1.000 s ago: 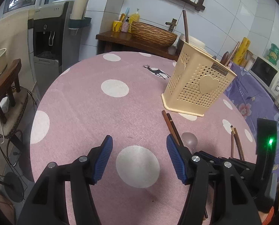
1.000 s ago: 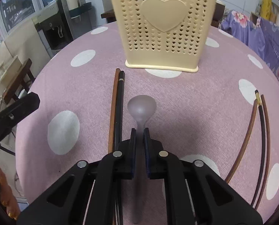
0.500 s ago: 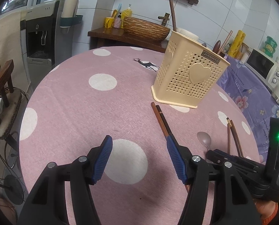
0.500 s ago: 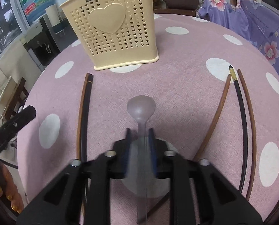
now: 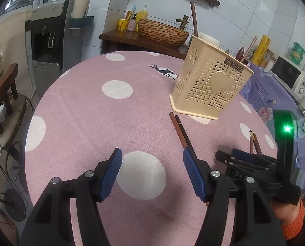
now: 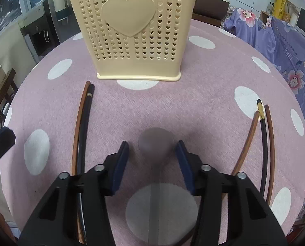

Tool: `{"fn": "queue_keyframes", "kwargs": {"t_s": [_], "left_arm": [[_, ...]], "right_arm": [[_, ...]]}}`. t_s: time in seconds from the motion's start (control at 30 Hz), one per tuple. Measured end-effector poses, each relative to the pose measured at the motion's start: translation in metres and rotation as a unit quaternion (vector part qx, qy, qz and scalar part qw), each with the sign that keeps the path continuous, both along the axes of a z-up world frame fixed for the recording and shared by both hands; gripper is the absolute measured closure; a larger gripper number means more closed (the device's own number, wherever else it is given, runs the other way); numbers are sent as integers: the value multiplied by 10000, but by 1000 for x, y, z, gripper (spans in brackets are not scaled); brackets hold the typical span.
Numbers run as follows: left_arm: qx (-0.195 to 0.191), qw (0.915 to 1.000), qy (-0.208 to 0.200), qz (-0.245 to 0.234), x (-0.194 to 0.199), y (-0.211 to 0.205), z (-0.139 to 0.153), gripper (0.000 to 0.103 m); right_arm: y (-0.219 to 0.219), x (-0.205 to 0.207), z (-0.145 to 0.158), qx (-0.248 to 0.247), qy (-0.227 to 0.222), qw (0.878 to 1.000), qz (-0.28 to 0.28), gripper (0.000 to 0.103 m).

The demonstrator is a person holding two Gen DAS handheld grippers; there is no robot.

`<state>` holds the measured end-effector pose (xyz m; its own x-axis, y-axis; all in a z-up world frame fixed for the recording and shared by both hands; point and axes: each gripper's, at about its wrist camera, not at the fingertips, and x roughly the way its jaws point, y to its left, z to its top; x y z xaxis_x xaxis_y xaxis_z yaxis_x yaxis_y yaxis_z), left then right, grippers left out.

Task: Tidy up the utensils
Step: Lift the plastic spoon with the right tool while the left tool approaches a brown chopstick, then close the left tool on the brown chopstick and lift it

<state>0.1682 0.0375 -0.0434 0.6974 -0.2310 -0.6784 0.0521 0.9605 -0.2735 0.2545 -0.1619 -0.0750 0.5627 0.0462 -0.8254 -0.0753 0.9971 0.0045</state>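
A cream plastic utensil holder (image 6: pixel 132 30) with heart-shaped holes stands upright on the pink dotted tablecloth (image 6: pixel 203 106). My right gripper (image 6: pixel 152 145) is open above a grey spoon (image 6: pixel 156 137), which looks blurred. The spoon lies between the pads without touching them. A pair of chopsticks (image 6: pixel 81 133) lies to the left and more chopsticks (image 6: pixel 264 139) to the right. My left gripper (image 5: pixel 151 153) hangs open over a white dot with nothing between its fingers. Beside it are the left chopsticks (image 5: pixel 182 133), the holder (image 5: pixel 210 86) and the right gripper (image 5: pixel 231 154).
A purple floral cloth (image 6: pixel 285 47) covers furniture to the right of the round table. Behind the table are a water dispenser (image 5: pixel 48 41), a wicker basket (image 5: pixel 162 30) on a dark shelf and a microwave (image 5: pixel 289 75). A wooden stool (image 5: pixel 2 78) stands at the left.
The right gripper was shut on the spoon's handle and has opened, so the spoon now lies free between its jaws. The holder fills more of the right view. The left gripper stays open.
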Motion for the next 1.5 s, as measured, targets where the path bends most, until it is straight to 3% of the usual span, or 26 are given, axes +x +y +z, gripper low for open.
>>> {"fn": "queue_keyframes", "kwargs": {"t_s": [0.2,0.33,0.5,0.63,0.87,1.03,1.13,1.27,1.5], "left_arm": [[-2,10000,4,-22,-1,-1,0,41],[0,10000,35,-60,1,-4,-2,41],[-14,9999,53,-110,3,-8,-3,41],[23,9998,47,-180,2,-14,-3,41],[89,9991,136,-397,6,-29,-4,43],[405,9961,365,-689,21,-52,-11,61],[511,9939,552,-802,31,-67,-19,66],[887,9915,658,-681,36,-82,-30,72],[1287,9891,635,-320,28,-69,-30,73]], "right_arm": [[-10,-1,4,321,-52,9995,-52,66],[-28,-16,31,949,-503,9942,-32,66],[-48,-53,73,1388,-1139,9837,66,66],[-56,-80,91,1350,-1469,9798,109,66],[-51,-102,95,1318,-1712,9761,220,66],[-54,-108,94,1352,-1794,9742,205,66],[-55,-112,95,1389,-1855,9725,213,66],[-56,-118,97,1428,-1938,9703,238,66],[-61,-124,99,1522,-2035,9667,286,66]]}}
